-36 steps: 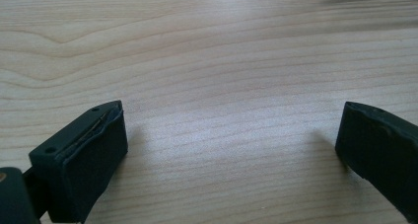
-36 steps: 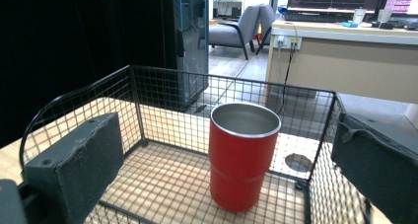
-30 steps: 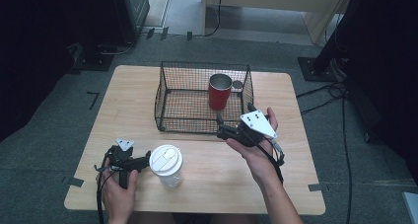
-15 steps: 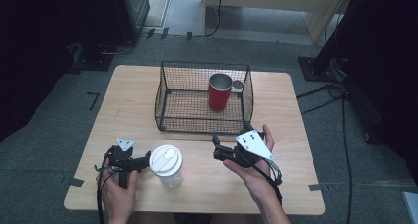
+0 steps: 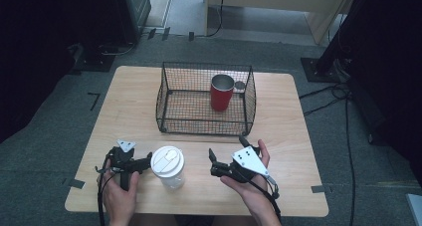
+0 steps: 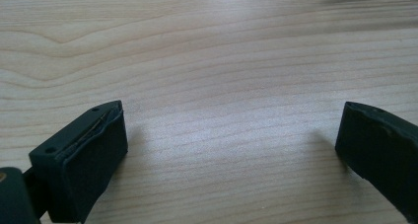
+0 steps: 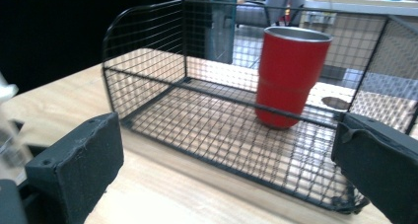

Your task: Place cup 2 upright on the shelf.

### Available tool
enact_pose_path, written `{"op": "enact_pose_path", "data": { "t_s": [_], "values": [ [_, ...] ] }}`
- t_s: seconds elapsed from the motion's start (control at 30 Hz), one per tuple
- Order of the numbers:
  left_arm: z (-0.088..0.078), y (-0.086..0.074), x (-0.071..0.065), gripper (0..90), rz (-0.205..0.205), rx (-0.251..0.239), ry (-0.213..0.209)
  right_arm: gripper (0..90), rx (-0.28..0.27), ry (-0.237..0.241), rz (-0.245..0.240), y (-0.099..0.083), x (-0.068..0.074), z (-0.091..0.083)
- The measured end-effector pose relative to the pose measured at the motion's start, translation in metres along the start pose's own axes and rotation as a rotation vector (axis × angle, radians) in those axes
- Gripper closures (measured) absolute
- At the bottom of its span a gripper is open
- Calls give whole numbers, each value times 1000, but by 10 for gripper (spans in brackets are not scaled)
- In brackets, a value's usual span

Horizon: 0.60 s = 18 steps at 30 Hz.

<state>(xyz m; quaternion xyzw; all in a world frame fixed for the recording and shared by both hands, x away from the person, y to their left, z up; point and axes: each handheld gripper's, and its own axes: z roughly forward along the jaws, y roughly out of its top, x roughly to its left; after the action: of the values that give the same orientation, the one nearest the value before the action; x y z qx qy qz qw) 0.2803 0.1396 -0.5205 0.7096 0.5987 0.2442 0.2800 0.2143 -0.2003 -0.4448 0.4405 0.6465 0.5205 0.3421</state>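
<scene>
Lidded cup (image 5: 168,165) upright on desk (image 5: 124,94) near front edge, between both grippers. White lid on top, clear body below. Touched by neither.

Left gripper (image 5: 141,162) just left of cup, tips pointing right at its side, close but apart. Jaws spread wide in left gripper view (image 6: 231,145), bare wood grain between them, nothing held. Left hand (image 5: 119,193) up from bottom edge, wrapped around handle, forearm roughly straight up the frame. Grey plate on top, cable looping off left side.

Right gripper (image 5: 213,162) right of cup, clear gap between them, low over desk. Jaws open, empty; wide gap also in right gripper view (image 7: 226,160). Right hand (image 5: 249,183) in from bottom right, angled up and left, palm cupped under body, fingers curled around far side. Grey plate facing up, cable trailing back along wrist.

Wire basket (image 5: 166,86) beyond both, mid-desk, well apart from cup. Red tumbler (image 5: 221,91) upright inside, right rear part. Right gripper view looks into basket (image 7: 148,76) over front rim, tumbler (image 7: 291,76) centre-right on mesh floor.

Can't tell contents of lidded cup.
</scene>
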Motion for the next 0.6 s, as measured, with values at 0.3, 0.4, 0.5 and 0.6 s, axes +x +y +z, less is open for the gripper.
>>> {"op": "enact_pose_path", "data": {
  "t_s": [0.3,0.4,0.5,0.6],
  "values": [
    [0,0,0,1,0,0,0,0,29,90,-22,-18,22,-7],
    [0,0,0,1,2,1,1,0,33,123,-27,-21,30,-7],
    [0,0,0,1,0,1,1,0,38,164,-28,-25,38,-7],
    [0,0,0,1,0,1,0,0,50,203,-38,-28,46,-6]
  ]
}}
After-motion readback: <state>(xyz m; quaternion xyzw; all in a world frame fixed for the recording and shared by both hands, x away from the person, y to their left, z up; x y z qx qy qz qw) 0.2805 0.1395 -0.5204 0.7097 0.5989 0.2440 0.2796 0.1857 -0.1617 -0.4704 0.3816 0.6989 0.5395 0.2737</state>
